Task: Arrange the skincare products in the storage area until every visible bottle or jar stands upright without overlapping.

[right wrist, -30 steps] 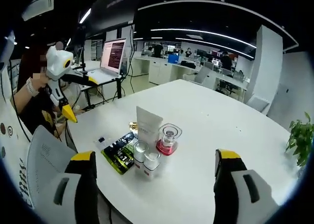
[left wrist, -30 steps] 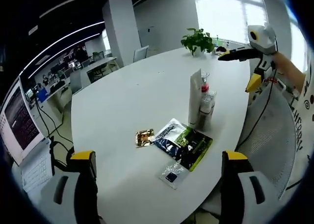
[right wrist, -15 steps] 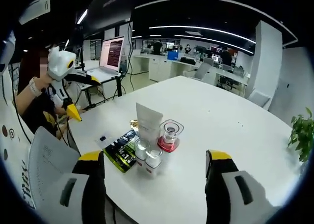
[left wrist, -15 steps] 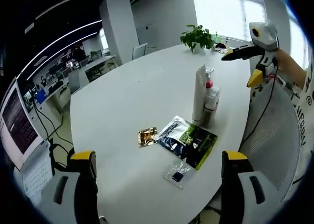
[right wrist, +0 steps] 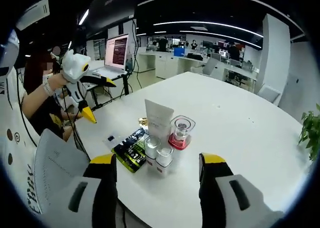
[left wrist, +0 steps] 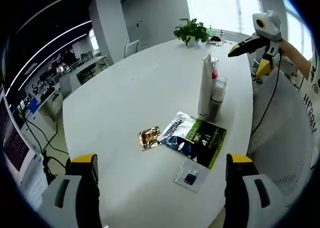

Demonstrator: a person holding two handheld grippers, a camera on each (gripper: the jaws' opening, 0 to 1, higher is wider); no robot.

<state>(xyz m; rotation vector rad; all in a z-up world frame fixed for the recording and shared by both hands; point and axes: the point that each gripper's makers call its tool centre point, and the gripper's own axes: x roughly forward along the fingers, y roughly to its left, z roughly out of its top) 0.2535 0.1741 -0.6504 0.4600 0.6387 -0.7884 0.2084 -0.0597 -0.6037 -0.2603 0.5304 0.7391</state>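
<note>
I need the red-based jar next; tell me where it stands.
In the right gripper view the red-based jar stands upright on the white table, right of the white tube and behind two small clear bottles.

Possibly "HERBY" on sleeve (left wrist: 308, 119).

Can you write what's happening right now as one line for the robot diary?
left claw: open, empty | right claw: open, empty | white tube, small bottles: upright, clustered | sachets: flat on table
</note>
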